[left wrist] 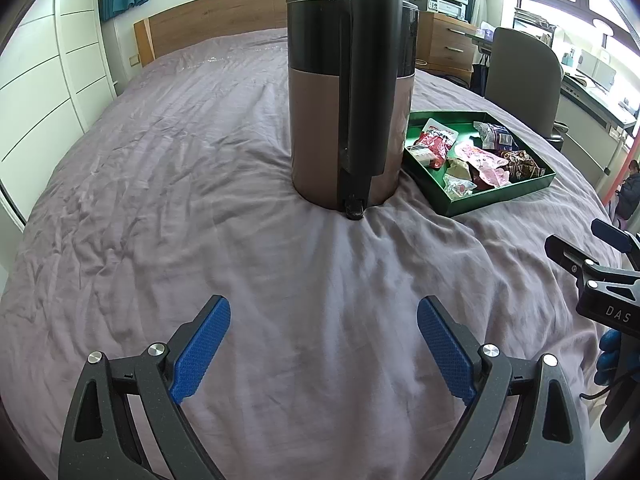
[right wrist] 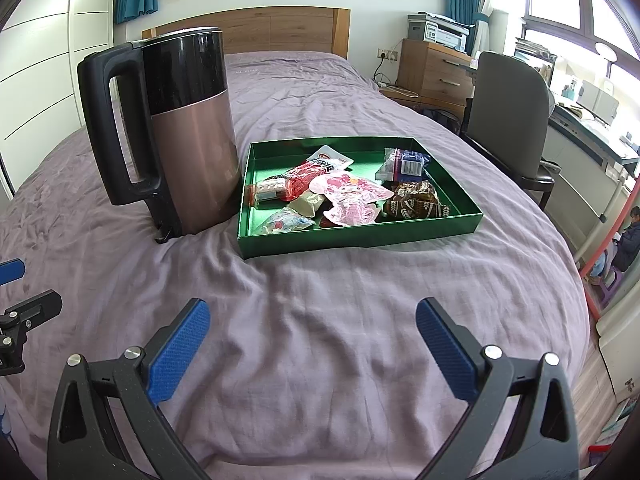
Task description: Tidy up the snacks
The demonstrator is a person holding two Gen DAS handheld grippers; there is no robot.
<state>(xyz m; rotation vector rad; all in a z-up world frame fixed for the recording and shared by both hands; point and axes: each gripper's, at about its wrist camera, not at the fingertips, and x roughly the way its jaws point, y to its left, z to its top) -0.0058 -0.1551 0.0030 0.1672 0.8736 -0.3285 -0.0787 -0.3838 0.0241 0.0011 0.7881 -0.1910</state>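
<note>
A green tray (right wrist: 360, 236) sits on the purple bed and holds several snack packets: a red one (right wrist: 306, 174), a pink one (right wrist: 352, 196), a brown one (right wrist: 416, 196) and a blue one (right wrist: 408, 162). It also shows in the left wrist view (left wrist: 500, 196). My right gripper (right wrist: 313, 316) is open and empty, over the sheet in front of the tray. My left gripper (left wrist: 323, 312) is open and empty, in front of the kettle (left wrist: 350, 92). The right gripper's body shows at the right edge of the left wrist view (left wrist: 600, 276).
A tall pink and black kettle (right wrist: 188, 132) stands upright on the bed, just left of the tray. A wooden headboard (right wrist: 280, 28) is at the back. A grey chair (right wrist: 508, 120) and a desk stand to the right of the bed.
</note>
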